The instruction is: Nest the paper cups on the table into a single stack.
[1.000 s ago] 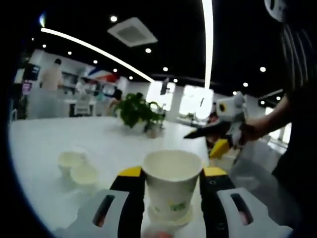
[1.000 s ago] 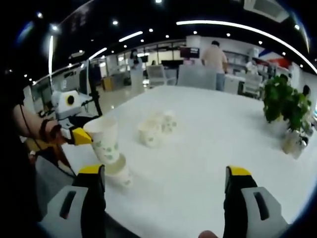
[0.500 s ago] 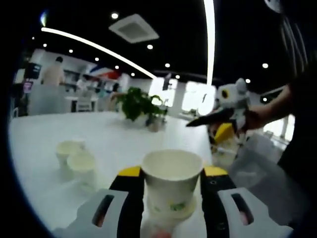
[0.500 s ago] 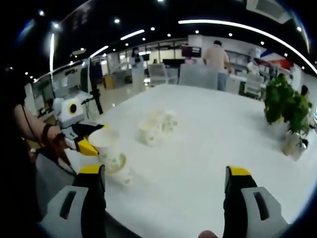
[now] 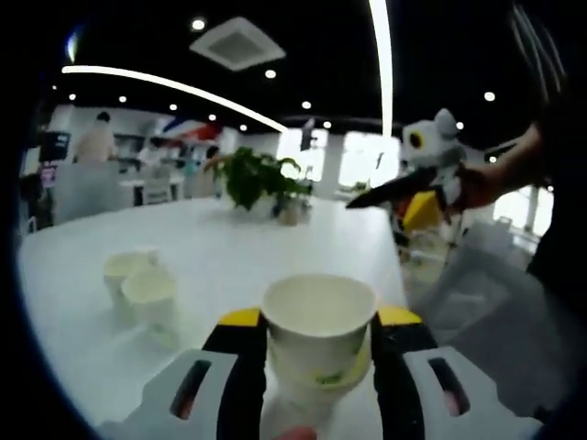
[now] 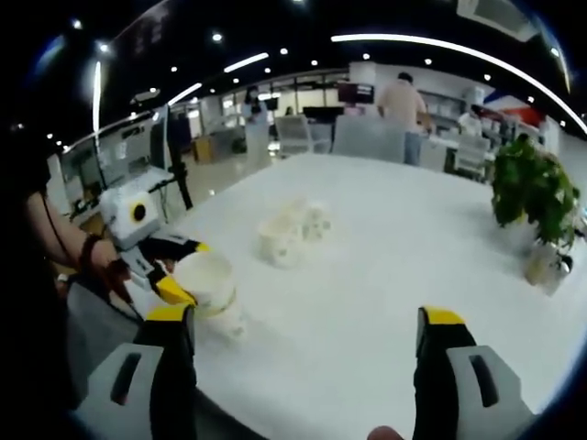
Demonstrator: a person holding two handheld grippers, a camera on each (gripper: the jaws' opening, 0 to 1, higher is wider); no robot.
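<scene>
The broad white worktop carries everything, and places here are given from the leafy green potted plant standing near its far edge. Well apart from that plant, at the near corner of the worktop, the left tool is closed on a white paper cup with a green printed pattern, its yellow-tipped jaws pressing the cup's sides. In the right gripper view the held cup sits low over a second white paper cup standing on the worktop beneath it. It looks partly sunk into that one, though how deep I cannot tell.

The right tool stands open with nothing between its jaws, raised off the worktop, on the far side of the held cup from the plant in the left gripper view.

Between the plant and the held cup a small cluster of plain white paper cups stands close together, mouths up; two are clear, and the right gripper view hints at more.

My reading: one nesting is nearly finished and wants only seating and release. The cluster is untouched, so most of the stacking is left.
</scene>
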